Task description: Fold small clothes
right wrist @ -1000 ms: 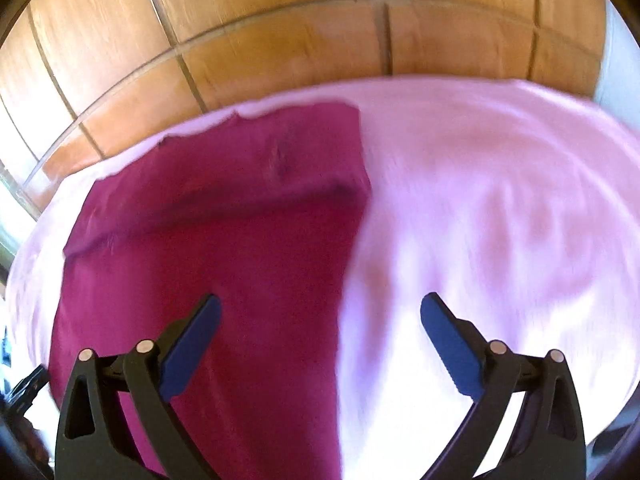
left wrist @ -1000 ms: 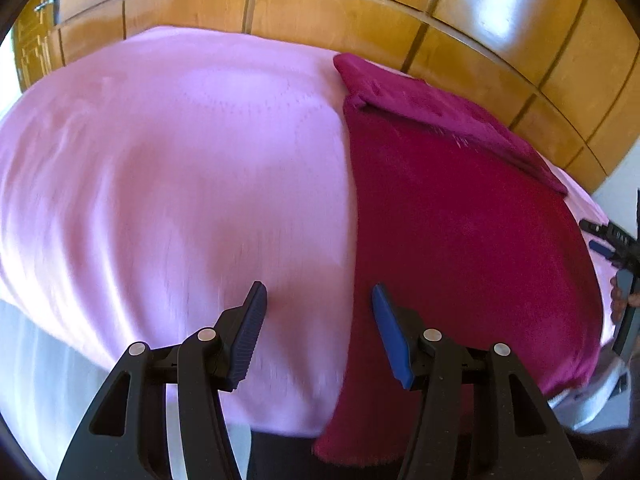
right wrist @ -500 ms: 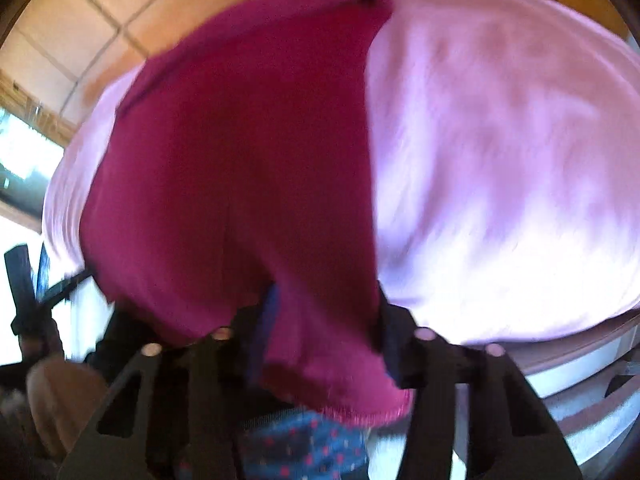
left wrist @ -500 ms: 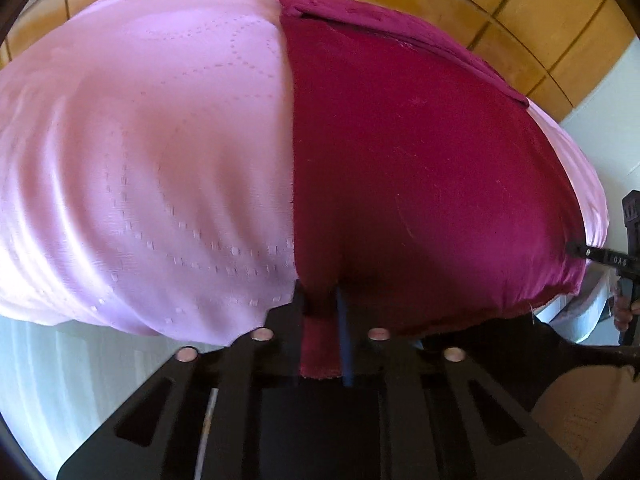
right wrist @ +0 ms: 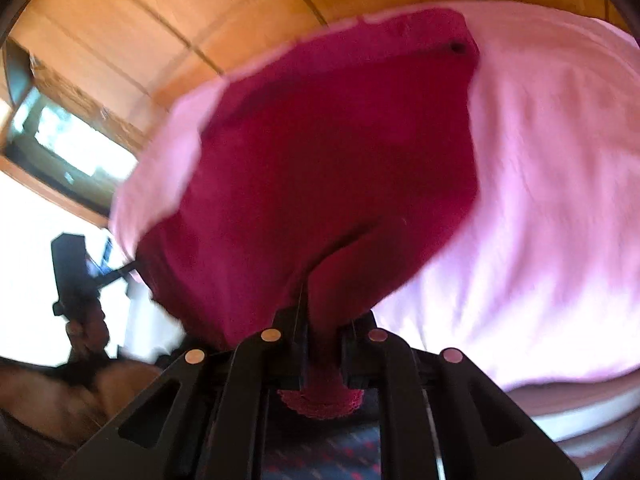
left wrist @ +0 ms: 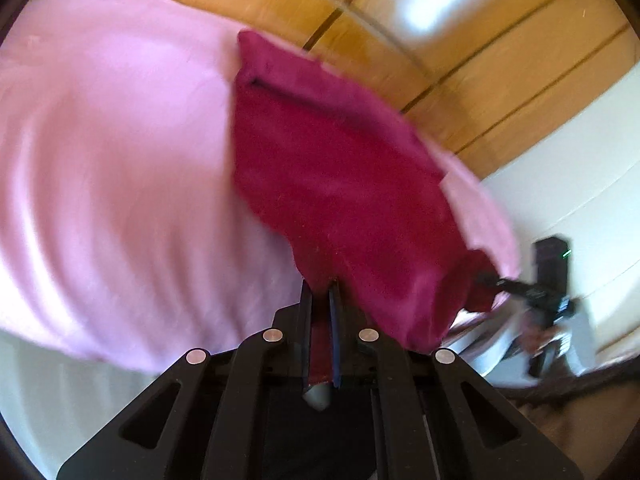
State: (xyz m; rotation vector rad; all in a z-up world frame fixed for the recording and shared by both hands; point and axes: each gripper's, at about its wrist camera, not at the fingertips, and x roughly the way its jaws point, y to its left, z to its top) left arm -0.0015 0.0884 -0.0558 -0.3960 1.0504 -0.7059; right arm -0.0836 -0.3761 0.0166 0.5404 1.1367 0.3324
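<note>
A dark red garment (left wrist: 340, 168) lies on a pink bedspread (left wrist: 112, 152), its far end folded over. My left gripper (left wrist: 320, 292) is shut on its near left corner, and the cloth rises from the bed toward the jaws. In the right wrist view the same garment (right wrist: 328, 152) bunches up toward my right gripper (right wrist: 324, 320), which is shut on its near right corner, with the hem hanging behind the jaws. Each gripper shows in the other's view: the right one (left wrist: 548, 292) and the left one (right wrist: 76, 276). Both views are blurred.
Glossy wooden wardrobe panels (left wrist: 400, 20) stand behind the bed. The pink bedspread (right wrist: 552, 200) spreads wide on both sides of the garment. A window (right wrist: 68, 144) is at the left in the right wrist view. A white wall (left wrist: 580, 184) is at the right.
One second ago both grippers were open above the garment's near edge. They closed on its two near corners and have since lifted them off the bed.
</note>
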